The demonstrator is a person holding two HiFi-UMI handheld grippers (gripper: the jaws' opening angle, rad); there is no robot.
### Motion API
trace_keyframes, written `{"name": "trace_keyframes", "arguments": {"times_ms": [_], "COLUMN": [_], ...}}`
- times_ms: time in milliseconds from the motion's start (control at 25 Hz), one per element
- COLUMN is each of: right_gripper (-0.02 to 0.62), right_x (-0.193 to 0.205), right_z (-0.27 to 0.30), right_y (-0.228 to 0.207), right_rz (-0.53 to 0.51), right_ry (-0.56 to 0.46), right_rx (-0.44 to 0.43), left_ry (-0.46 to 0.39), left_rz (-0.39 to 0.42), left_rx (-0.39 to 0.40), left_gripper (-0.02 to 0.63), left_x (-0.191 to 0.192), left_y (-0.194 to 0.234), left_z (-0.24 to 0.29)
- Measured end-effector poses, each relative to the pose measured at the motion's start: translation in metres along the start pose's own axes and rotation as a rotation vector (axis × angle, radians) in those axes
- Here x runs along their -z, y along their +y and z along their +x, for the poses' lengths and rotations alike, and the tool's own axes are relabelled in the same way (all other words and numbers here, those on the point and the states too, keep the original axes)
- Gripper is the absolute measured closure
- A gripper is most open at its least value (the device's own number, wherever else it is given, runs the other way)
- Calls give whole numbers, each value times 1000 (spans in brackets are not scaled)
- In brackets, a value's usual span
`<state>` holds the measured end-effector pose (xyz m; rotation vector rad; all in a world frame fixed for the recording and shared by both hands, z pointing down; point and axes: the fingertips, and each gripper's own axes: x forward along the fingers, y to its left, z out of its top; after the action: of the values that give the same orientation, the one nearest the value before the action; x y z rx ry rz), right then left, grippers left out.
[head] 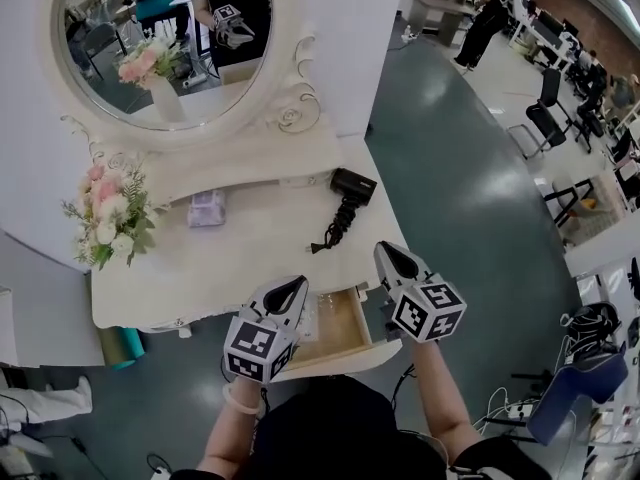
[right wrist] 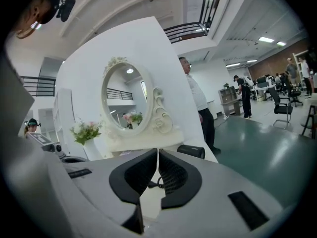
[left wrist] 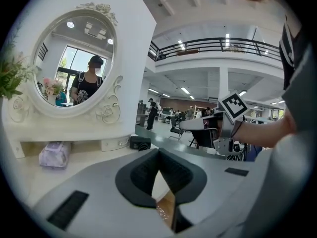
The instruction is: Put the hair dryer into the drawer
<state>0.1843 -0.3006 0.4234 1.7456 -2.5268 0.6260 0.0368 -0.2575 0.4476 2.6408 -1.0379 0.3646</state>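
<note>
The black hair dryer (head: 352, 186) lies on the white dressing table (head: 250, 258) at its right end, its coiled cord (head: 328, 234) trailing toward me. It also shows in the left gripper view as hair dryer (left wrist: 140, 143) and in the right gripper view as hair dryer (right wrist: 191, 151). Below the tabletop the drawer (head: 340, 328) stands pulled out, wooden inside. My left gripper (head: 292, 288) hovers over the drawer's left part, jaws shut and empty (left wrist: 158, 152). My right gripper (head: 391, 255) is just right of the table's edge, short of the dryer, shut and empty (right wrist: 158, 152).
An oval mirror (head: 165, 38) stands at the table's back. A vase of flowers (head: 108, 213) and a purple tissue pack (head: 207, 208) sit on the left. A person (right wrist: 199, 108) stands beside the table's far right. Office chairs (head: 545, 118) stand on the green floor.
</note>
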Motion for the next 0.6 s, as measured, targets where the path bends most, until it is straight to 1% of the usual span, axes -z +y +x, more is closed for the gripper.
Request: {"name": "trace_keyframes", "arguments": {"times_ms": [120, 200, 240, 320, 400, 520, 600], "right_gripper": [541, 535, 501, 399, 388, 363, 277], "right_x": [-6, -2, 1, 10, 19, 30, 39], "right_z": [27, 45, 54, 72, 89, 108, 119], "right_y": [-18, -30, -35, -43, -48, -57, -63], "right_rz": [48, 72, 90, 134, 172, 196, 201], "right_ry": [-22, -20, -11, 14, 36, 60, 85], "right_rx": [47, 81, 93, 102, 108, 137, 161], "left_ry": [-4, 4, 9, 18, 29, 45, 53], "left_rz": [-3, -15, -21, -29, -36, -46, -53], "left_rx": [-8, -11, -12, -17, -27, -43, -56], "left_gripper": [588, 588, 588, 588, 588, 588, 588], "left_x": [-8, -10, -10, -9, -7, -3, 1], "left_y": [13, 19, 21, 26, 31, 40, 47], "left_z": [18, 28, 33, 41, 47, 55, 57]}}
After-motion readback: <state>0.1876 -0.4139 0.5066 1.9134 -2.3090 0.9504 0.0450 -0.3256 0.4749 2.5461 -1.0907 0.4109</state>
